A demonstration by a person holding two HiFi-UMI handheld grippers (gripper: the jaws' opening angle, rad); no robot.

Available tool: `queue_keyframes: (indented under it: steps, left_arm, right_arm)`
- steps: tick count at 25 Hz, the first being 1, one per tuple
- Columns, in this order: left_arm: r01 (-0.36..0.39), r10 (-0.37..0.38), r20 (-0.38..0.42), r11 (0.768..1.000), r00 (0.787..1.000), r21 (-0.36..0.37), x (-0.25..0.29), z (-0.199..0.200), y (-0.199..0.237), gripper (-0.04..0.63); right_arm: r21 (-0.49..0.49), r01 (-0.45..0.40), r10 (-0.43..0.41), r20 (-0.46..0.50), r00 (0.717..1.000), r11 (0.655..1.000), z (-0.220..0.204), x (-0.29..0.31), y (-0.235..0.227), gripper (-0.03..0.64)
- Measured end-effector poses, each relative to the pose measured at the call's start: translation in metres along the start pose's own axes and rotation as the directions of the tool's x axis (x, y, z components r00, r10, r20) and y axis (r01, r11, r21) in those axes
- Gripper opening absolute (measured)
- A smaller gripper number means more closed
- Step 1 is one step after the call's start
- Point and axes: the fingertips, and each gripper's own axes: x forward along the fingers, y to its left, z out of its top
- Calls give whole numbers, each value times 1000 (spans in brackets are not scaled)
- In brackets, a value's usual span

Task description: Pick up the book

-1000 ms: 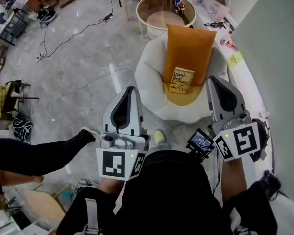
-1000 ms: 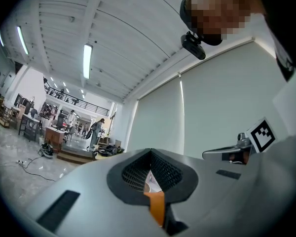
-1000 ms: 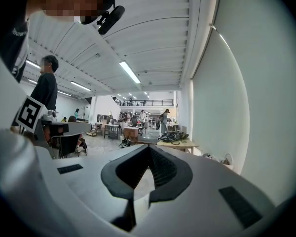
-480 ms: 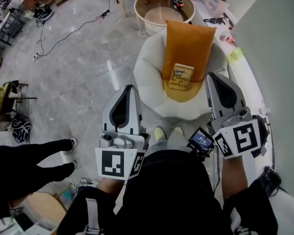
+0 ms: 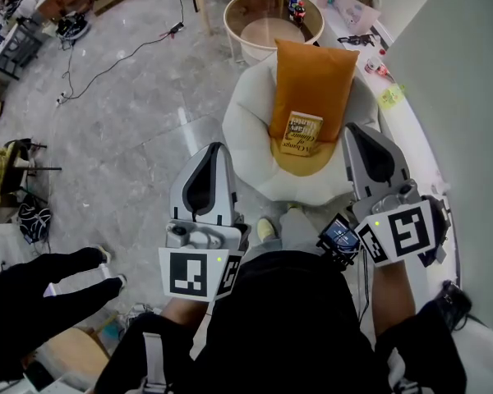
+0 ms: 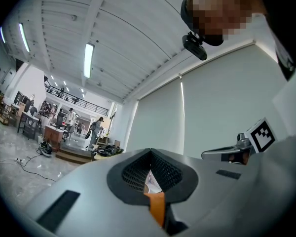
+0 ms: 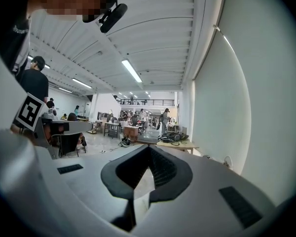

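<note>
At the far left, another person's dark trouser legs [image 5: 41,290] stood on the grey floor [image 5: 123,130]. The left gripper [image 5: 218,149] was held above the floor, its jaws together with nothing clamped between them. At one o'clock from it stood a white armchair [image 5: 243,134] with an orange cushion [image 5: 312,72] leaning against its backrest. The book [image 5: 303,133], tan-covered, lay on the lower part of the cushion, and neither gripper touched it. A round table [image 5: 271,29] stood at twelve o'clock from the armchair. The right gripper [image 5: 355,130] was at three o'clock from the book, near the armchair's right edge. Its jaws were likewise together and empty.
</note>
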Motion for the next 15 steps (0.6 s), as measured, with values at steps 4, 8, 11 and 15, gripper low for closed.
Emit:
queue_keyframes:
  steps: [4, 8, 11, 15]
  left_arm:
    - [2, -2, -1, 1000, 1000, 4, 5, -1, -5, 11]
    - [2, -2, -15, 1000, 1000, 7, 19, -5, -12, 11]
    - [5, -5, -23, 1000, 1000, 7, 34, -11, -19, 11]
    - [6, -6, -39, 1000, 999, 9, 56, -18, -27, 11]
  right_arm:
    - [-3, 0, 1, 2, 1000, 1000, -1, -1, -7, 9]
    - [5, 0, 0, -2, 1000, 1000, -5, 1, -21, 9]
    - [12, 4, -4, -9, 1000, 1000, -10, 4, -36, 9]
    - [24, 7, -7, -13, 1000, 1000, -15, 11, -59, 9]
